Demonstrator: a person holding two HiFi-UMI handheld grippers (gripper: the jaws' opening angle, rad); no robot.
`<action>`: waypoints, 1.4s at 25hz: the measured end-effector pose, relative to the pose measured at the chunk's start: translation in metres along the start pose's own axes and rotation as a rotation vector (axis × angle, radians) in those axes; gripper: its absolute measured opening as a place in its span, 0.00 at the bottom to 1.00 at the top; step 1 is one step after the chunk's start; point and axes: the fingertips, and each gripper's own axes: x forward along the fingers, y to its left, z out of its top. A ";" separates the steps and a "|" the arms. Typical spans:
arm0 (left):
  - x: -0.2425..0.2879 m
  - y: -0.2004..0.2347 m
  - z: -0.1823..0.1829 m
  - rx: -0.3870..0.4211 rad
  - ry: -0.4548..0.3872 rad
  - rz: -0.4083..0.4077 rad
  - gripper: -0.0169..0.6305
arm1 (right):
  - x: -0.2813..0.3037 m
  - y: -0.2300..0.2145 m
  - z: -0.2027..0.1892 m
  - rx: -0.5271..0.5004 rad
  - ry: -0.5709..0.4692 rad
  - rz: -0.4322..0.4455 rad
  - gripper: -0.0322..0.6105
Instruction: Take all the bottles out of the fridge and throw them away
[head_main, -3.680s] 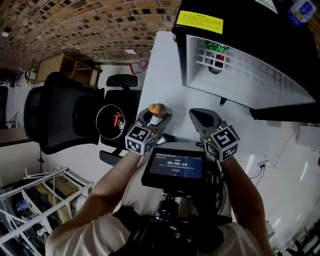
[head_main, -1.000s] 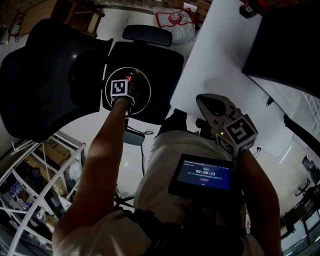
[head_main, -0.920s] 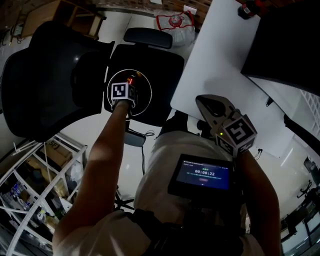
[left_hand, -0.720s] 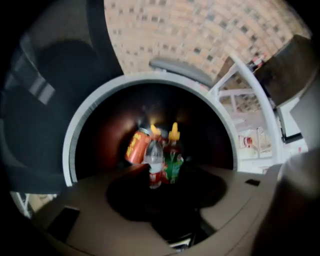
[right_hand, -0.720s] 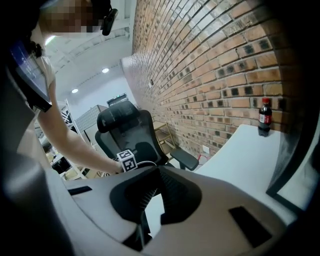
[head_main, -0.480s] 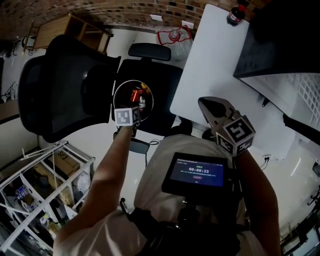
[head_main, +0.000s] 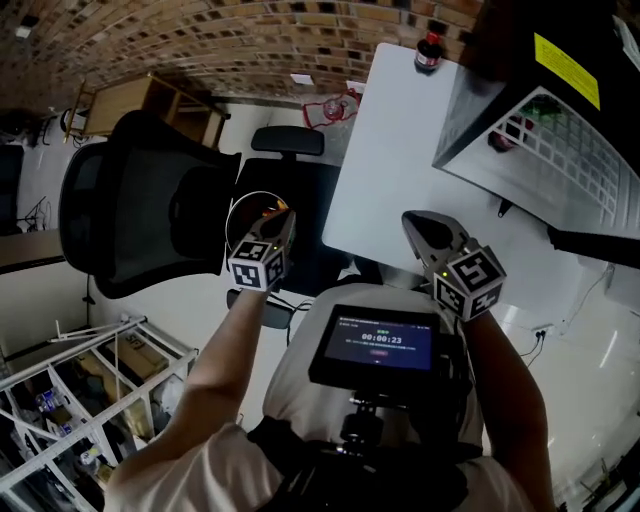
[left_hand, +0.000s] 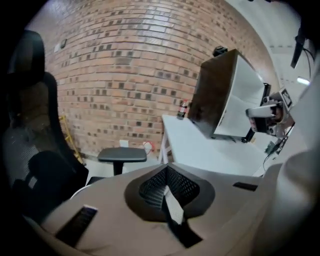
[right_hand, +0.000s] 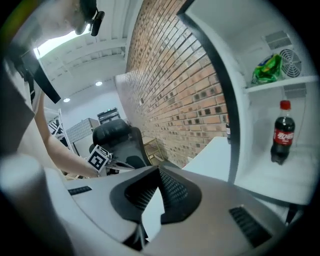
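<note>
I am holding my left gripper (head_main: 287, 217) shut, empty, by the round white-rimmed bin (head_main: 232, 215), left; right gripper (right_hand: 159, 172) shut, empty; red-capped dark plastic cola bottle (right_hand: 282, 132) waiting in the open white fridge (right_hand: 250, 150), far right

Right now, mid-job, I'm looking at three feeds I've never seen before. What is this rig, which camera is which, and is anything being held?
There is no robot here. A person holds a two-jaw gripper in each hand. The head view comes from a camera on their head, looking down. It shows the left gripper, the right gripper and a small screen at their chest. The other two pictures come from a camera riding on each gripper, looking along its jaws. Both grippers look closed, with nothing between the jaws.

The white table carries an open fridge, with a cola bottle standing beside it. Inside the fridge, the right gripper view shows a second cola bottle upright on a shelf. What looks like a green bottle lies on the shelf above. A round bin sits on the black chair.
</note>
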 end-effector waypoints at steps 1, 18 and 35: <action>0.001 -0.012 0.008 0.017 -0.010 -0.017 0.03 | -0.008 -0.005 0.001 0.007 -0.015 -0.013 0.05; 0.048 -0.266 0.108 0.287 -0.113 -0.415 0.03 | -0.153 -0.079 -0.023 0.100 -0.168 -0.238 0.05; 0.075 -0.415 0.150 0.353 -0.129 -0.659 0.03 | -0.243 -0.139 -0.020 0.075 -0.256 -0.383 0.05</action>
